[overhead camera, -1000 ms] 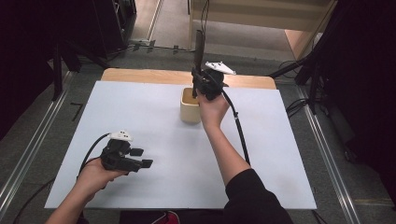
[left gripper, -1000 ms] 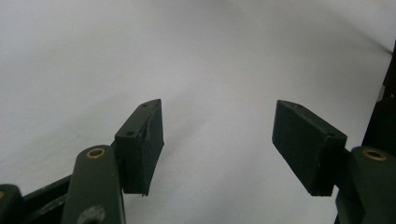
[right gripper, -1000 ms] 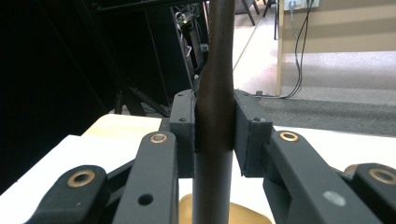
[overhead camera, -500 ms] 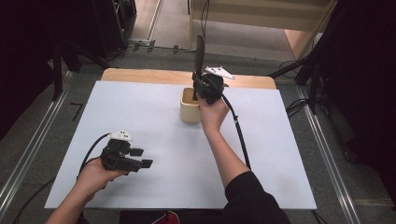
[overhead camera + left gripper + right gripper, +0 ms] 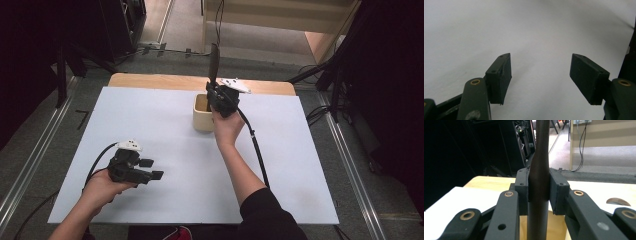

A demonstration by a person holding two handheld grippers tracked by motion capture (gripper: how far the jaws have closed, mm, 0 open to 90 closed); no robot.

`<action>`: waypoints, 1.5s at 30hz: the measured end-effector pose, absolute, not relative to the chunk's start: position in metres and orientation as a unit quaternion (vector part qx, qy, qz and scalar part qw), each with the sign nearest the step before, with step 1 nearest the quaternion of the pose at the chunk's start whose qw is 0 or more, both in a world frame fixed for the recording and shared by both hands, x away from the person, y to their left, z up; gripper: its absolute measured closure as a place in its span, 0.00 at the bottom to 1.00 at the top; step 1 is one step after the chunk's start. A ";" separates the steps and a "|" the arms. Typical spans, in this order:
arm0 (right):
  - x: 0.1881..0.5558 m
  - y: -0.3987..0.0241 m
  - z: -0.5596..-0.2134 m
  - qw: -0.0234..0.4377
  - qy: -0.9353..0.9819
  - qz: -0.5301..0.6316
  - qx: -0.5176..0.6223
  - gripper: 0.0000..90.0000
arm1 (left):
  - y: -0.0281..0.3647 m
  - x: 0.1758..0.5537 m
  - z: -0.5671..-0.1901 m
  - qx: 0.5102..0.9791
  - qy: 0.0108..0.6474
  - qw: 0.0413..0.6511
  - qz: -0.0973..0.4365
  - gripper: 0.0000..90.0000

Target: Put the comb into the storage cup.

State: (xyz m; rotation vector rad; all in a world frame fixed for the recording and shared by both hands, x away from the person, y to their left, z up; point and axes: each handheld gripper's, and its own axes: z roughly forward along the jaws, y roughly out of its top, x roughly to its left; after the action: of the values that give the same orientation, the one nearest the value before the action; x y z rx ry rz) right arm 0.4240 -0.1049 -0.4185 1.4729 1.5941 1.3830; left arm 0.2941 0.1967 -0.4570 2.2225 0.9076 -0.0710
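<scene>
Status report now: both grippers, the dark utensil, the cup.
Right gripper shut on dark utensil, upright over beige cup. Left gripper open, empty, low over white mat. Nothing in the way.

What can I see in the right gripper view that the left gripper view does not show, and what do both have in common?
The right gripper view has the right hand-held gripper shut on a dark upright utensil above a beige holder, with floor and cables behind. The left gripper view has the left hand-held gripper open over bare surface, nothing between its pads. Both include the white table cover.
</scene>
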 end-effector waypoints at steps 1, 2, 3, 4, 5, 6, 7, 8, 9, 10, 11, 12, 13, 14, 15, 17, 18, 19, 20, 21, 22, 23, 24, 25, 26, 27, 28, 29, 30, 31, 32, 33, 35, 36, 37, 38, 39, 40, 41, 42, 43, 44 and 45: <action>0.423 -0.105 -0.420 0.283 0.595 0.516 0.547 0.78 | 0.197 0.294 -0.457 0.863 0.352 0.362 -0.028 0.39; 0.423 -0.105 -0.421 0.283 0.595 0.515 0.548 0.78 | 0.197 0.294 -0.457 0.863 0.351 0.362 -0.027 0.39; 0.422 -0.105 -0.422 0.285 0.595 0.514 0.549 0.78 | 0.197 0.294 -0.457 0.863 0.352 0.362 -0.028 0.39; 0.422 -0.106 -0.423 0.286 0.595 0.515 0.548 0.78 | 0.197 0.294 -0.457 0.863 0.352 0.362 -0.028 0.39; 0.421 -0.106 -0.423 0.287 0.594 0.514 0.549 0.78 | 0.196 0.294 -0.457 0.863 0.352 0.361 -0.028 0.39; 0.420 -0.106 -0.424 0.286 0.593 0.516 0.548 0.78 | 0.196 0.294 -0.457 0.863 0.352 0.361 -0.028 0.39; 0.420 -0.106 -0.424 0.286 0.592 0.517 0.548 0.78 | 0.196 0.294 -0.457 0.864 0.351 0.361 -0.028 0.39; 0.419 -0.106 -0.425 0.287 0.592 0.516 0.548 0.78 | 0.196 0.294 -0.458 0.864 0.351 0.361 -0.028 0.39; 0.420 -0.107 -0.426 0.288 0.593 0.516 0.546 0.78 | 0.196 0.294 -0.458 0.864 0.351 0.361 -0.028 0.39; 0.419 -0.106 -0.426 0.288 0.593 0.514 0.548 0.78 | 0.196 0.294 -0.458 0.864 0.351 0.361 -0.027 0.39; 0.419 -0.107 -0.427 0.289 0.594 0.515 0.547 0.78 | 0.196 0.294 -0.457 0.864 0.351 0.360 -0.027 0.39; 0.419 -0.107 -0.427 0.289 0.594 0.514 0.547 0.78 | 0.196 0.294 -0.457 0.864 0.351 0.360 -0.028 0.39; 0.419 -0.107 -0.428 0.290 0.594 0.513 0.547 0.78 | 0.196 0.294 -0.458 0.864 0.351 0.360 -0.028 0.39; 0.419 -0.107 -0.428 0.290 0.595 0.513 0.546 0.78 | 0.196 0.294 -0.458 0.864 0.351 0.360 -0.028 0.39; 0.419 -0.106 -0.428 0.290 0.595 0.513 0.546 0.78 | 0.196 0.294 -0.458 0.864 0.351 0.360 -0.028 0.39; 0.419 -0.106 -0.429 0.291 0.597 0.511 0.545 0.78 | 0.196 0.294 -0.458 0.864 0.351 0.360 -0.027 0.39; 0.418 -0.106 -0.430 0.291 0.598 0.512 0.544 0.78 | 0.196 0.294 -0.458 0.864 0.351 0.360 -0.028 0.39; 0.419 -0.106 -0.431 0.289 0.598 0.511 0.545 0.78 | 0.196 0.294 -0.458 0.864 0.351 0.360 -0.028 0.39; 0.419 -0.106 -0.432 0.289 0.598 0.510 0.546 0.78 | 0.196 0.294 -0.458 0.864 0.351 0.360 -0.028 0.39; 0.418 -0.106 -0.432 0.289 0.598 0.510 0.546 0.78 | 0.196 0.294 -0.458 0.864 0.351 0.360 -0.028 0.39; 0.418 -0.106 -0.433 0.288 0.601 0.508 0.546 0.78 | 0.196 0.294 -0.458 0.864 0.351 0.360 -0.028 0.39; 0.418 -0.106 -0.434 0.288 0.601 0.507 0.547 0.78 | 0.196 0.294 -0.458 0.864 0.351 0.360 -0.028 0.39; 0.418 -0.106 -0.435 0.288 0.603 0.505 0.547 0.78 | 0.196 0.294 -0.458 0.864 0.351 0.360 -0.029 0.39; 0.418 -0.105 -0.435 0.288 0.603 0.504 0.546 0.78 | 0.196 0.294 -0.458 0.864 0.351 0.360 -0.029 0.39; 0.418 -0.105 -0.436 0.286 0.603 0.505 0.548 0.78 | 0.196 0.294 -0.458 0.864 0.352 0.360 -0.029 0.39; 0.418 -0.105 -0.436 0.288 0.604 0.503 0.547 0.78 | 0.196 0.294 -0.458 0.864 0.351 0.359 -0.029 0.39; 0.418 -0.104 -0.437 0.284 0.606 0.503 0.548 0.78 | 0.196 0.294 -0.458 0.864 0.351 0.360 -0.029 0.39; 0.418 -0.104 -0.437 0.284 0.606 0.501 0.548 0.78 | 0.196 0.294 -0.458 0.864 0.351 0.360 -0.029 0.39; 0.419 -0.104 -0.438 0.285 0.608 0.499 0.548 0.77 | 0.196 0.294 -0.458 0.864 0.351 0.360 -0.029 0.39; 0.419 -0.104 -0.438 0.281 0.610 0.498 0.548 0.77 | 0.196 0.294 -0.458 0.864 0.351 0.360 -0.029 0.39; 0.419 -0.104 -0.439 0.282 0.612 0.495 0.549 0.77 | 0.196 0.294 -0.458 0.864 0.351 0.360 -0.029 0.39; 0.419 -0.104 -0.439 0.281 0.614 0.494 0.548 0.71 | 0.196 0.294 -0.458 0.864 0.351 0.360 -0.029 0.39; 0.419 -0.106 -0.439 0.275 0.622 0.504 0.532 0.48 | 0.196 0.294 -0.458 0.864 0.351 0.359 -0.028 0.39; 0.420 -0.108 -0.438 0.276 0.625 0.509 0.523 0.41 | 0.196 0.294 -0.458 0.864 0.352 0.359 -0.028 0.39; 0.420 -0.110 -0.438 0.282 0.629 0.501 0.523 0.38 | 0.196 0.294 -0.459 0.865 0.352 0.358 -0.028 0.39; 0.420 -0.111 -0.437 0.292 0.631 0.495 0.521 0.33 | 0.196 0.294 -0.459 0.865 0.352 0.358 -0.028 0.39; 0.420 -0.113 -0.436 0.292 0.630 0.492 0.525 0.27 | 0.196 0.294 -0.459 0.864 0.352 0.358 -0.027 0.39; 0.420 -0.116 -0.435 0.283 0.626 0.494 0.533 0.24 | 0.196 0.294 -0.458 0.864 0.352 0.358 -0.028 0.39; 0.420 -0.118 -0.435 0.278 0.625 0.494 0.536 0.23 | 0.196 0.294 -0.458 0.864 0.352 0.358 -0.027 0.39; 0.420 -0.120 -0.434 0.277 0.624 0.495 0.538 0.22 | 0.196 0.294 -0.458 0.864 0.353 0.358 -0.027 0.39; 0.419 -0.122 -0.434 0.275 0.621 0.497 0.540 0.22 | 0.196 0.294 -0.458 0.864 0.353 0.358 -0.027 0.39; 0.418 -0.124 -0.434 0.276 0.621 0.497 0.540 0.21 | 0.196 0.294 -0.459 0.864 0.353 0.358 -0.027 0.39; 0.417 -0.126 -0.433 0.275 0.622 0.497 0.539 0.21 | 0.196 0.294 -0.459 0.864 0.353 0.358 -0.027 0.39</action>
State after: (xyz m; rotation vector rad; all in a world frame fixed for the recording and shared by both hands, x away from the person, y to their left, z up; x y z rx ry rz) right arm 0.4172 -0.1265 -0.4335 1.4483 1.6726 1.3370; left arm 0.2942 0.1960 -0.4588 2.2293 0.9119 -0.0690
